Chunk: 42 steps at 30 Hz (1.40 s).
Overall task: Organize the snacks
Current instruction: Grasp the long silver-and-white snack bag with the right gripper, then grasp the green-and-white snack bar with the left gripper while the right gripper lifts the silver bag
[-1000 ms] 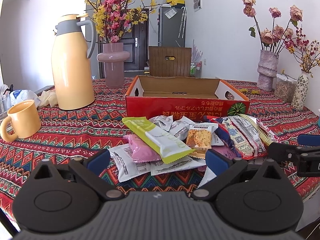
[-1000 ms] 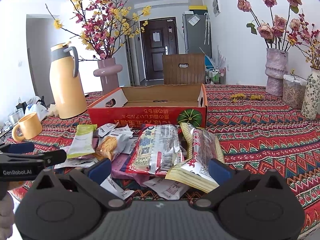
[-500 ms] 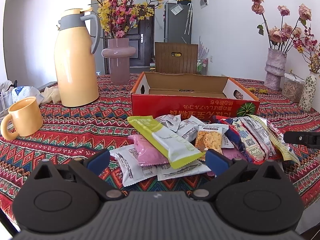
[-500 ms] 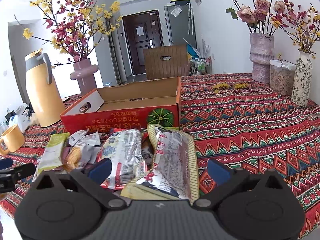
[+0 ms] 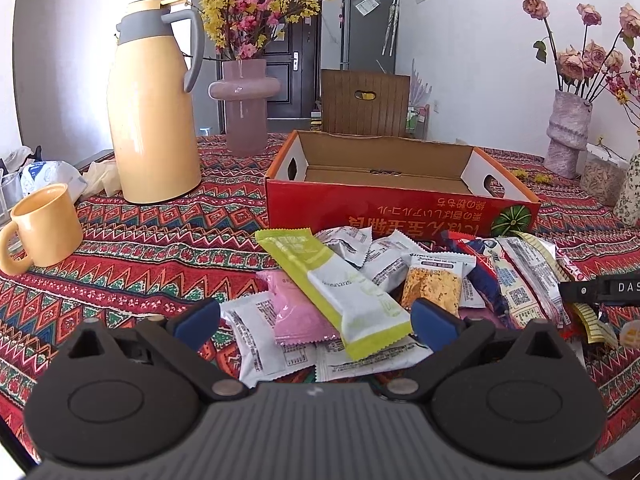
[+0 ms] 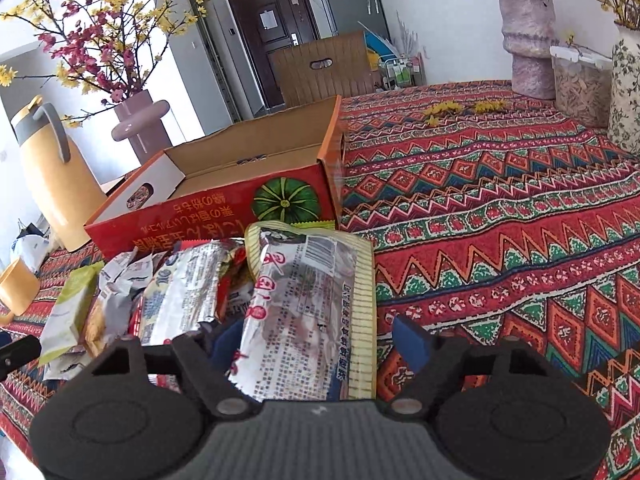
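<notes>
The right gripper [image 6: 316, 346] has dropped onto a large packet [image 6: 308, 312], jaws closing around it, perhaps not yet pinching; left gripper [image 5: 316, 318] open. Patterned tablecloth [image 6: 500, 216], one box [image 6: 224, 200].

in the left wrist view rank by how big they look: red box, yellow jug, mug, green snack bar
1. red box
2. yellow jug, close to the box, so unsure
3. green snack bar, nearer the camera
4. mug

The red box [image 5: 400, 208] carries upside-down East Asian lettering on its front, beside a green pumpkin picture. The black bar [image 5: 612, 289] at the right edge of the left wrist view shows the white letters "DAS". Snack wrapper print stays too small to read.
</notes>
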Motion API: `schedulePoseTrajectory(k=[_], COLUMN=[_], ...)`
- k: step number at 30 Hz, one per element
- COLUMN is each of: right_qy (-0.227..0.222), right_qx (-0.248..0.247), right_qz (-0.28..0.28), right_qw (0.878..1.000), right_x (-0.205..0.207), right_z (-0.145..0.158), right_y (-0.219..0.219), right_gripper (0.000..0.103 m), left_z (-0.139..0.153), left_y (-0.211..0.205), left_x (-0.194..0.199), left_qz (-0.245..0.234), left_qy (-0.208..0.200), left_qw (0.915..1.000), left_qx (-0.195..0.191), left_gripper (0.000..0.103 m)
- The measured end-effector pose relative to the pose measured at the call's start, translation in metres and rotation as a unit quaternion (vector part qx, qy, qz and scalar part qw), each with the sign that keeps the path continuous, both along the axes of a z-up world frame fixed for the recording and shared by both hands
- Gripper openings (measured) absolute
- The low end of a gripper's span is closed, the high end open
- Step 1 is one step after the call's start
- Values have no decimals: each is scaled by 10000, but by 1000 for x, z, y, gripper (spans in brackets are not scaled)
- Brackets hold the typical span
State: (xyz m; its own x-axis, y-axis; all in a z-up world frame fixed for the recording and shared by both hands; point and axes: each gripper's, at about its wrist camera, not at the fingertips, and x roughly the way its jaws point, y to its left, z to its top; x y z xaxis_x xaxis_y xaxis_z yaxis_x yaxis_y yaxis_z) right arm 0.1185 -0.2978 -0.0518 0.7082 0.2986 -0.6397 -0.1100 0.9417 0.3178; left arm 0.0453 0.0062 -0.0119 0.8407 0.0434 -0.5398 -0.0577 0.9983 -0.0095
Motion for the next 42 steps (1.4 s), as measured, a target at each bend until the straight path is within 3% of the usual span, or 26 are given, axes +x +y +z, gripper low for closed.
schedulePoseTrajectory(k=[5, 7, 8, 20, 25, 29, 33, 38, 42], right_qy=[-30, -32, -49, -951, -1005, -980, -968, -958, -961], right_qx=[86, 181, 209, -61, 21, 70, 79, 48, 36], right_qz=[87, 149, 148, -98, -93, -73, -91, -107, -107], right_qw=[9999, 9997, 9997, 9954, 9949, 9951, 9952, 9953, 9953], right_x=[-1, -3, -5, -32, -28, -26, -26, -27, -28], right_z=[-6, -7, -7, 18, 21, 20, 19, 19, 20], right_y=[-1, -3, -4, -7, -6, -2, -2, -2, 0], right_gripper=[65, 45, 43, 42, 42, 42, 42, 42, 42], left_z=[4, 4, 5, 6, 6, 4, -2, -8, -7], left_y=[-1, -2, -3, -7, -10, -14, -22, -21, -15], left_x=[8, 11, 13, 40, 63, 80, 87, 89, 85], left_qz=[61, 70, 85, 379, 647, 739, 612, 521, 505], left_qy=[37, 53, 74, 413, 610, 838, 982, 1179, 1141], left_qw=[10000, 9999, 9999, 9984, 9960, 9936, 9926, 9909, 9915], left_qx=[-31, -56, -60, -104, 37, 135, 375, 401, 361], left_gripper=[103, 103, 103, 103, 101, 89, 86, 52, 41])
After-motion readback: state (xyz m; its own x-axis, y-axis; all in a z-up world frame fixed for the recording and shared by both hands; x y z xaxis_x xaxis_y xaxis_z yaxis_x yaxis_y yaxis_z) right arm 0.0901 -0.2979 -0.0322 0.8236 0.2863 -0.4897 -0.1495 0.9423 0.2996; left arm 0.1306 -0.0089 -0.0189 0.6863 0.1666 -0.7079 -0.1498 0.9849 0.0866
